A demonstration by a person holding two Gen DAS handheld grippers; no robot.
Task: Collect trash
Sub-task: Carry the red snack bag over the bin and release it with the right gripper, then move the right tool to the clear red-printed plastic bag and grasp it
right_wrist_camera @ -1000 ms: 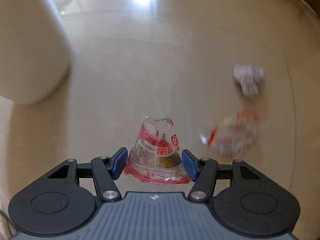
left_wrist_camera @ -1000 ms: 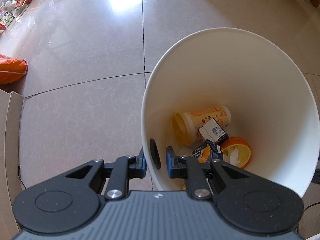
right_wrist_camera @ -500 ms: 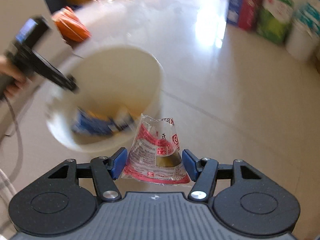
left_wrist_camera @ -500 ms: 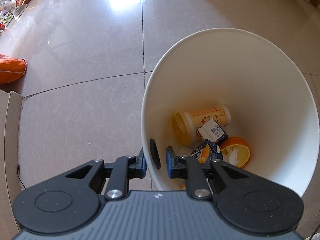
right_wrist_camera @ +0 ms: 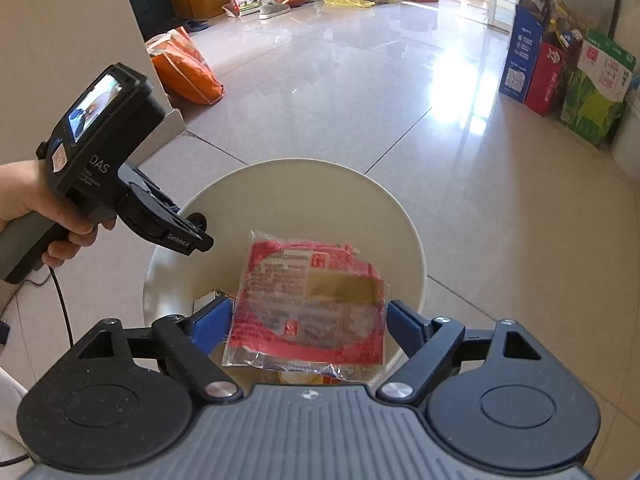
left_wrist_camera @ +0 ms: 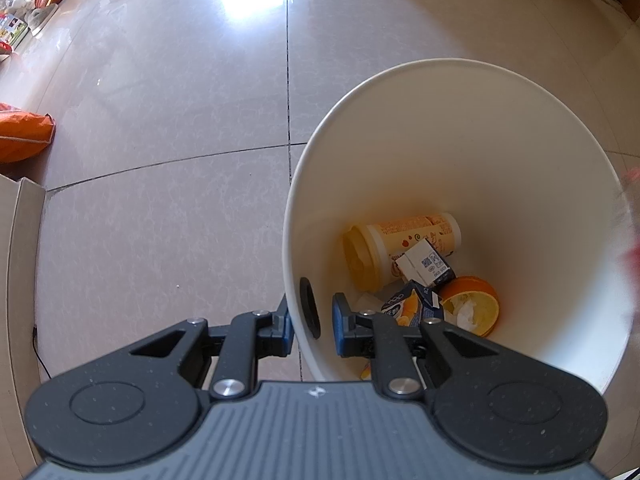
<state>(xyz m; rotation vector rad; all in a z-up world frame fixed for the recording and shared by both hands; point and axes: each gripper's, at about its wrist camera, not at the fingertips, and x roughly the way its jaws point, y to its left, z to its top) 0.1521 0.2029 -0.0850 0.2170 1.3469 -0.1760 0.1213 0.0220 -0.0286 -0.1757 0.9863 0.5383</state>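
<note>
Left tongs: left gripper pinches the near rim of the tall white plastic bin, one pad outside the wall, one inside; jaws pressed almost together on that thin wall
Right tongs: right gripper hangs above the bin mouth; its jaws are opening, blue pads standing apart from the packet that lies between them, or at most grazing its edges
Packet: crumpled red-and-clear plastic snack wrapper, above the bin opening, just in front of the right gripper body; a red blur at the bin's right edge in the left wrist view is likely the same wrapper
Packet axis: long side runs across, from pad to pad; flat face tilted up toward the camera; torn clear end nearest the gripper body
Bin contents: yellow drink cup lying on its side, small blue-and-white cartons, orange round lid, all at the bin bottom
Step in hand: release of the wrapper into the bin
Next move: probably jaws fully wide so the wrapper falls clear inside the rim; then away from the bin for more floor litter; left grip should hold the bin steady
</note>
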